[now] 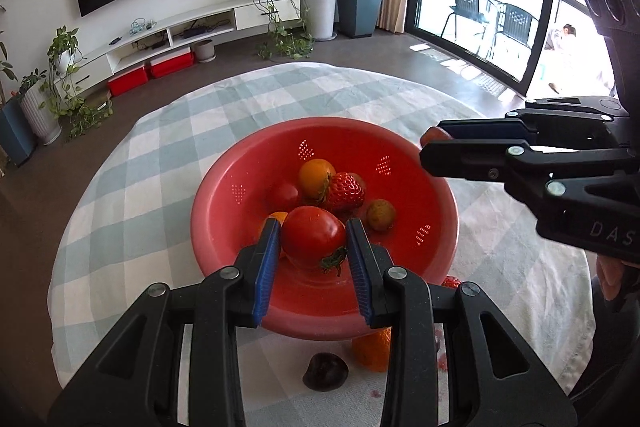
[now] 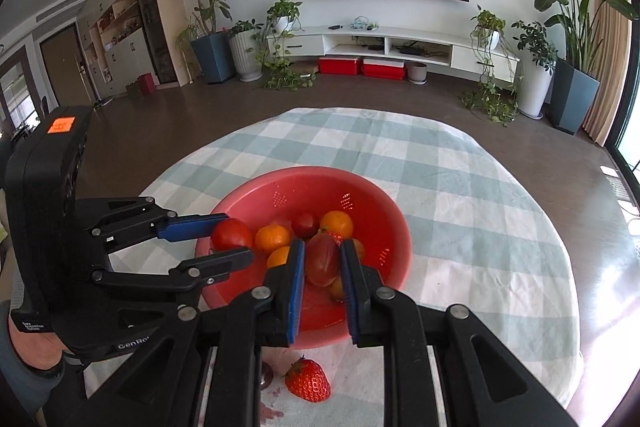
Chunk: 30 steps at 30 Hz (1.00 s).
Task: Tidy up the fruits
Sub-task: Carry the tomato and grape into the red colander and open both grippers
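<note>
A red colander bowl (image 1: 224, 227) (image 2: 376, 203) sits on the checked tablecloth and holds several fruits: oranges, a strawberry (image 1: 345, 189), small tomatoes and a brownish fruit (image 1: 381, 214). My left gripper (image 1: 313, 231) is shut on a big red tomato (image 1: 312, 235) (image 2: 231, 234) over the bowl's near side. My right gripper (image 2: 322, 255) (image 1: 430, 143) is shut on a dark red oblong fruit (image 2: 322, 259) above the bowl; only its tip (image 1: 434, 135) shows in the left wrist view.
On the cloth in front of the bowl lie a strawberry (image 2: 309, 379), an orange (image 1: 372, 349) and a dark cherry-like fruit (image 1: 325, 371), with red juice stains nearby. The table edge curves round behind the bowl.
</note>
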Motion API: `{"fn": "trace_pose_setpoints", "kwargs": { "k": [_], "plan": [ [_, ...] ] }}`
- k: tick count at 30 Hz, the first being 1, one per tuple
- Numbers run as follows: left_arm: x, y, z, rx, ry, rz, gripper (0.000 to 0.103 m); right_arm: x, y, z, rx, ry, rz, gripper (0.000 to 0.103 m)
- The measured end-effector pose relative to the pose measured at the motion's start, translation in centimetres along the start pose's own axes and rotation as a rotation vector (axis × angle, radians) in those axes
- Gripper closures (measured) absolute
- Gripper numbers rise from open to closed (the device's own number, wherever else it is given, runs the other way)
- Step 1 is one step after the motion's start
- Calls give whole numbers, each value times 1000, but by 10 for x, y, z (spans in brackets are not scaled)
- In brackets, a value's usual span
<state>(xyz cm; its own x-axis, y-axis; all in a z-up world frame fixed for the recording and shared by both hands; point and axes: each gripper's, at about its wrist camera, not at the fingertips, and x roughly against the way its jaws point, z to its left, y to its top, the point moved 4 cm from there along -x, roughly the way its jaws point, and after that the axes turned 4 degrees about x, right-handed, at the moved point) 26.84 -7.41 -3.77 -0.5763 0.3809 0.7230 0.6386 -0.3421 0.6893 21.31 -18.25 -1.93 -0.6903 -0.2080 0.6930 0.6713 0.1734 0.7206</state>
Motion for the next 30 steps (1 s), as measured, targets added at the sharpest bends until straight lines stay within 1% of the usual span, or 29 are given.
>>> {"fn": "trace_pose_setpoints", "kwargs": {
  "k": [8,14,19,20,21,24,30],
  "plan": [
    [-24,-10,6,16,7,32,72,-37,-10,4,13,12,58,83],
    [-37,-15,7,21,14,48,72,-51,-16,6,33,-5,87,83],
    [-40,-15,8,24,24,46,71,-58,-20,5,28,-11,104,83],
    [-40,-14,9,25,33,44,67,-58,-21,5,28,-11,106,83],
    [-40,-14,10,26,42,41,57,-59,-22,5,28,-16,109,83],
    [-37,-14,13,37,45,28,46,-59,-23,2,20,-19,110,83],
    [-34,-13,13,37,48,22,44,-56,-22,1,21,-29,105,79]
  ]
}}
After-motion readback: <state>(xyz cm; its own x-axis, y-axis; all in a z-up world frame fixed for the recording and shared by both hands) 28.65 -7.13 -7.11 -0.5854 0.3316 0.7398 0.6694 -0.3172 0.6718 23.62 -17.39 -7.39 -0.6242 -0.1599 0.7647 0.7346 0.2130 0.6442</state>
